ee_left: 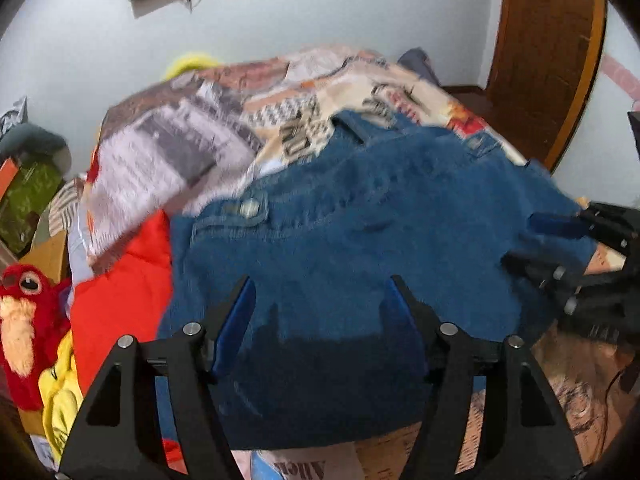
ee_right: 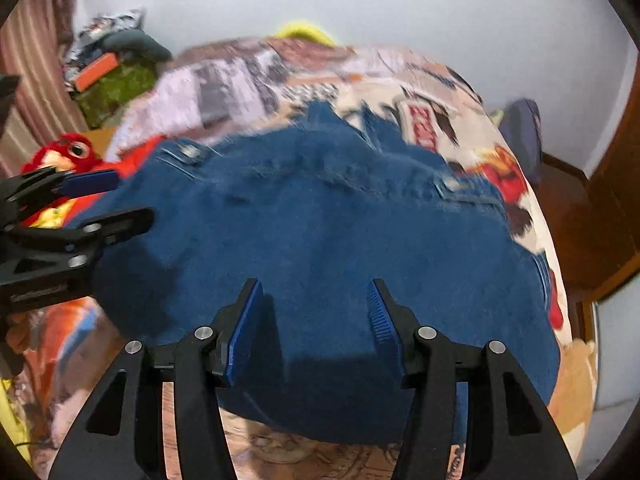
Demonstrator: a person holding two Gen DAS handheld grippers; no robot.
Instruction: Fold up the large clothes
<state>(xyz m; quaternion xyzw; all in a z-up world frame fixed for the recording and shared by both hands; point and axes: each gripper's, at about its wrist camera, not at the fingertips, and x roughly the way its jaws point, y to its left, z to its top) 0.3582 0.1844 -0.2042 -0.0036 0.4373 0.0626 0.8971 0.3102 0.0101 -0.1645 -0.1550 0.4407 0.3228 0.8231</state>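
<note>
1. Denim jacket (ee_left: 360, 240) lies spread on the bed, on top of a patterned bedspread (ee_left: 168, 152). Chest pocket buttons face up; the near hem sits close to both hand-held grippers. Frames are blurred, so seams and sleeves cannot be made out.

2. Left hand-held gripper (ee_left: 322, 300): jaws wide apart, nothing between them, hanging over the near left part of the jacket. Whether the tips touch the cloth cannot be told.

3. Right hand-held gripper (ee_right: 316, 300): jaws likewise wide apart and empty, over the near right part of the jacket. Each gripper shows at the edge of the other's view, so the two are side by side and fairly near.

4. Judgement on stage: jacket looks laid out flat, and no grasp is made yet. Fold seems early or between steps.

5. Risk: denim is thick and stiff. A pinch taken on the flat middle may catch only the top layer, or nothing, so the fold drags unevenly.

6. Risk: jaws closing low could also pick up the bedspread beneath and pull it along.

7. Risk: uneven lift by the two grippers would skew the fold line.

8. Clutter at the left edge, a red plush toy (ee_left: 24, 300) and red cloth (ee_left: 124, 272), lies just beside the jacket; a sideways fold could snag it.
</note>
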